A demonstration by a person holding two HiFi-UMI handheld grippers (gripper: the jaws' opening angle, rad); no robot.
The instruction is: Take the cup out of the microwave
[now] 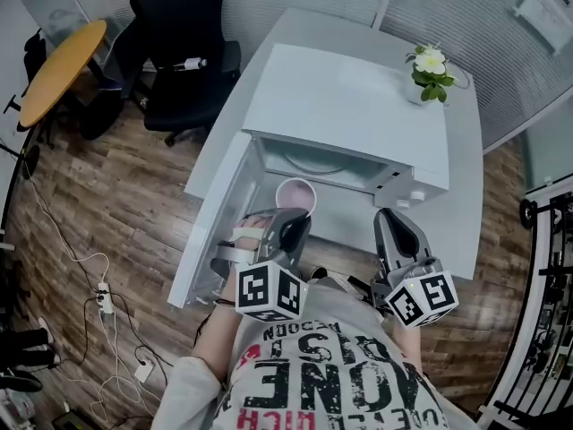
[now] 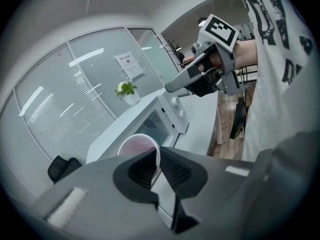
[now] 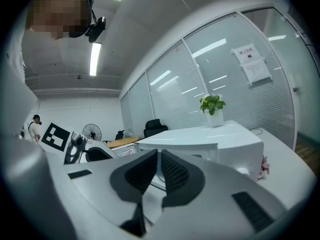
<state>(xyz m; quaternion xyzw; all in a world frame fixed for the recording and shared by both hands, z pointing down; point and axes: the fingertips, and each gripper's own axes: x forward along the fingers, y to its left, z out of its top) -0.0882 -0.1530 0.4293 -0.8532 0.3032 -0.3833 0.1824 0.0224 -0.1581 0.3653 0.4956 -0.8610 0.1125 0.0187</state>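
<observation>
White microwave with its door swung open to the left, standing on a white table.

Head view: the pink-lined cup hangs at the mouth of the cavity, carried by the left gripper. It appears just clear of the opening and is not yet set down. Withdrawal therefore looks nearly complete, and only the placing is left. The right gripper is held apart from the cup, in front of the control panel.

Left gripper view: the fingers are clamped on the cup's near wall, one inside the rim and one outside. The gripper slopes downward.

Right gripper view: the fingers stand nearly together with nothing between them, aimed about level at the microwave. A potted plant stands on top of it.
</observation>
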